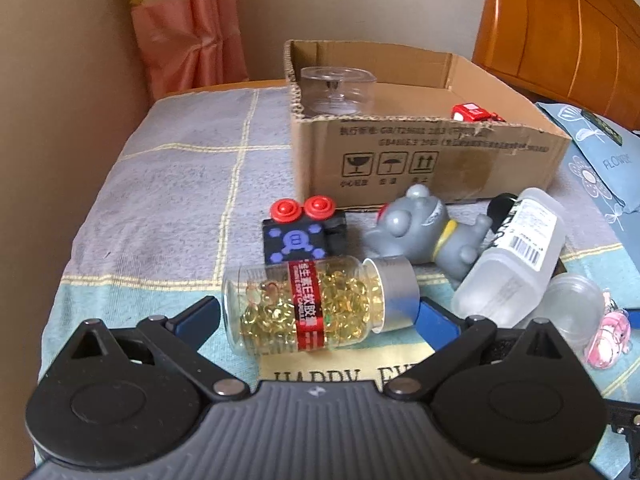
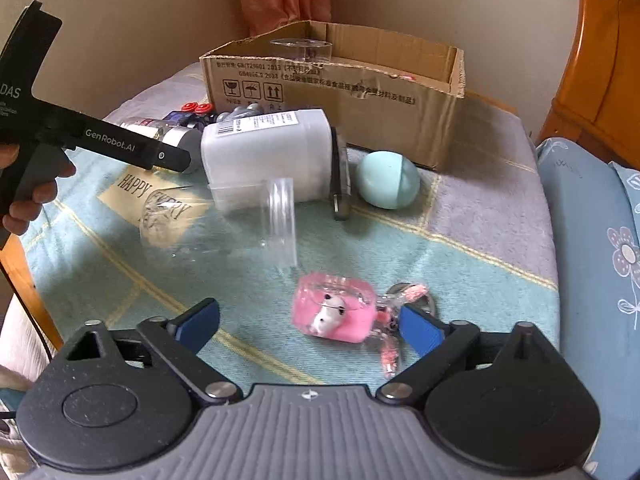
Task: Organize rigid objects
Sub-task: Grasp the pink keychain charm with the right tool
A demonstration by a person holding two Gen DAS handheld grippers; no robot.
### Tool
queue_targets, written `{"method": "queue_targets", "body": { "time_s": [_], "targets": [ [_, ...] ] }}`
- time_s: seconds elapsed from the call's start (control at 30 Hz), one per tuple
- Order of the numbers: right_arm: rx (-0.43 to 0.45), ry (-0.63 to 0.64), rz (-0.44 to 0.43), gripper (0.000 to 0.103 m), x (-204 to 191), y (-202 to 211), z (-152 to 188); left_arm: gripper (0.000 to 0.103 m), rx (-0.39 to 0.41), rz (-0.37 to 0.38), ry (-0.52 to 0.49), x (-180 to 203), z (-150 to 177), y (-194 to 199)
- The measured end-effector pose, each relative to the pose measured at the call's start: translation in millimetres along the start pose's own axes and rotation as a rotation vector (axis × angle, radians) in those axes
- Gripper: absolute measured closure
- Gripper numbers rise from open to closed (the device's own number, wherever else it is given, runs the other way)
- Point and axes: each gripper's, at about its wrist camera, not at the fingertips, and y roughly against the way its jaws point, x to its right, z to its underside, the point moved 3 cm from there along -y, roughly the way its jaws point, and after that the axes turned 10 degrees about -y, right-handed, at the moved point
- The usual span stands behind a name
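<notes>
A clear bottle of yellow capsules [image 1: 320, 304] with a silver cap lies on its side on the checked cloth, between the fingers of my left gripper [image 1: 316, 318]. The jaws stand wide and the pads sit just off the bottle's two ends. My right gripper [image 2: 308, 316] is open over a pink keychain case [image 2: 336, 316], which lies on the cloth close to the right finger. The cardboard box [image 1: 440, 160] stands behind, holding a clear cup [image 1: 338, 88] and a red toy [image 1: 472, 112].
In front of the box lie a black cube with red knobs [image 1: 296, 236], a grey bear figure [image 1: 420, 228], a frosted white bottle [image 2: 268, 152], a clear round lid [image 2: 280, 216] and a teal egg [image 2: 388, 180]. Wooden furniture [image 2: 600, 60] and a blue cushion [image 2: 592, 240] are at right.
</notes>
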Motion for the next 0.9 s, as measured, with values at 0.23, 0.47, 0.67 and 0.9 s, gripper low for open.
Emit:
{"method": "queue_targets", "body": {
  "time_s": [0.23, 0.47, 0.67, 0.9],
  "targets": [
    [0.023, 0.041, 0.042, 0.023, -8.0, -4.1, -2.8, 0.001, -0.002, 0.002, -0.012, 2.3, 1.1, -3.8],
    [0.032, 0.053, 0.064, 0.032, -6.0, -7.1, -4.5, 0.005, 0.019, 0.007, -0.019, 0.4, 2.5, -2.6],
    [0.033, 0.060, 0.080, 0.047, -1.4, -5.9, -6.2, 0.009, 0.038, -0.004, -0.033, 3.7, 0.3, -3.5],
    [0.021, 0.072, 0.066, 0.047, -0.3, -4.2, -6.7, 0.009, 0.028, -0.003, -0.032, 2.9, 0.6, -2.3]
  ]
}}
